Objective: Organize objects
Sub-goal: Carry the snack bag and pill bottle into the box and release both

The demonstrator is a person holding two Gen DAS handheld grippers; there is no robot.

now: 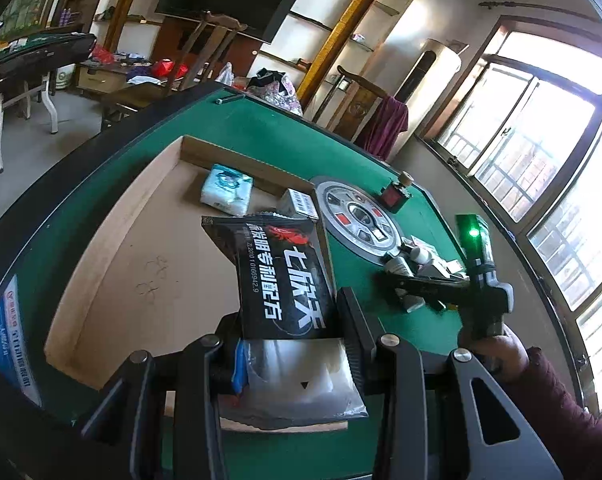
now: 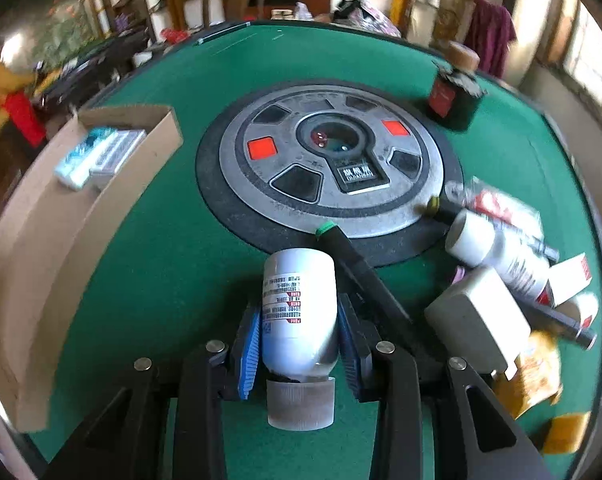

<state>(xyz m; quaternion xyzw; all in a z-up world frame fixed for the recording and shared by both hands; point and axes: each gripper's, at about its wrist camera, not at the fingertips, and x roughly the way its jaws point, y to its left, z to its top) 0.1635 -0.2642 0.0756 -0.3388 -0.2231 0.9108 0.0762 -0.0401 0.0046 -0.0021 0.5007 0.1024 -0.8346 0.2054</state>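
Left hand-held gripper clamps a black packet above the cardboard tray. Right hand-held gripper grips a white bottle lying on the green table.

Green felt table, round centre console, cardboard tray, dark jar
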